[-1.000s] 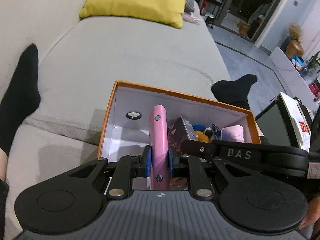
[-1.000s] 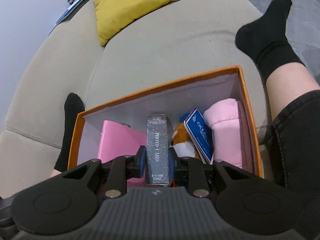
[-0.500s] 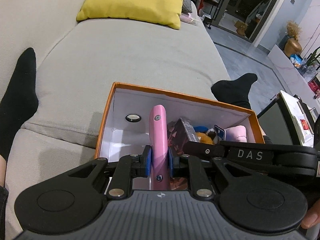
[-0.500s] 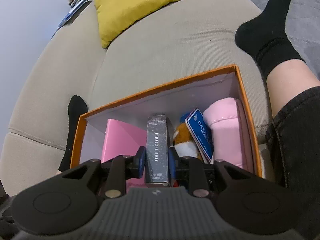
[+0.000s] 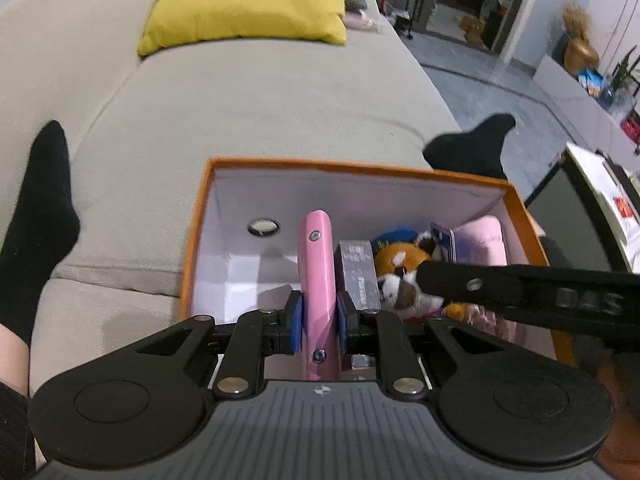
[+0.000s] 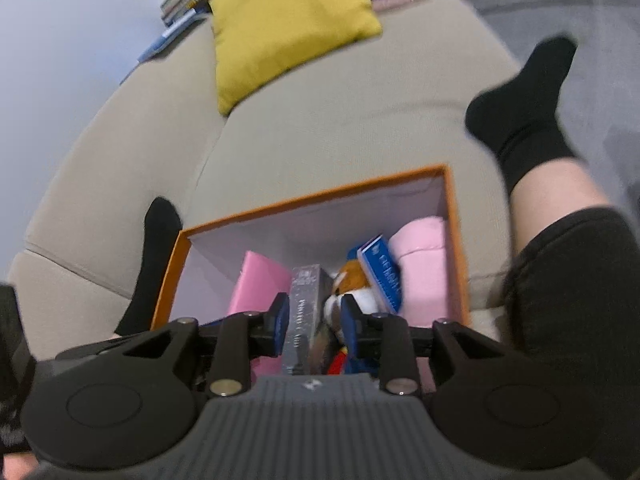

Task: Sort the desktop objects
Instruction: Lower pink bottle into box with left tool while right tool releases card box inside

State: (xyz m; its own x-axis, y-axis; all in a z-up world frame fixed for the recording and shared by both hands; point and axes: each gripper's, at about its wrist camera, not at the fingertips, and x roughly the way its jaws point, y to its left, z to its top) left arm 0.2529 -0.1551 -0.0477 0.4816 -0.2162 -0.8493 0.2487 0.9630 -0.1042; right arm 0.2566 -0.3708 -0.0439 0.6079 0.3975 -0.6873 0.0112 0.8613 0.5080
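An orange box (image 5: 360,168) (image 6: 312,196) with a white inside sits on the sofa. My left gripper (image 5: 318,322) is shut on a pink binder (image 5: 318,264) (image 6: 260,284), held edge-up inside the box. A grey photo card box (image 6: 302,312) (image 5: 358,276) stands upright beside it. My right gripper (image 6: 314,318) has its jaws opening around that grey box; the right pad stands clear of it. An orange and white plush toy (image 6: 352,284) (image 5: 404,268), a blue card (image 6: 380,272) and a pink pouch (image 6: 424,264) (image 5: 484,236) fill the box's right side.
The person's legs in black socks (image 6: 520,112) (image 5: 40,208) lie on either side of the box on the grey sofa (image 5: 260,100). A yellow cushion (image 5: 248,0) rests at the back. A low table (image 5: 592,216) stands to the right of the sofa.
The right jaws have spread apart off the grey photo card box, and the right gripper has drawn back a little. The left gripper still grips the pink binder in place.
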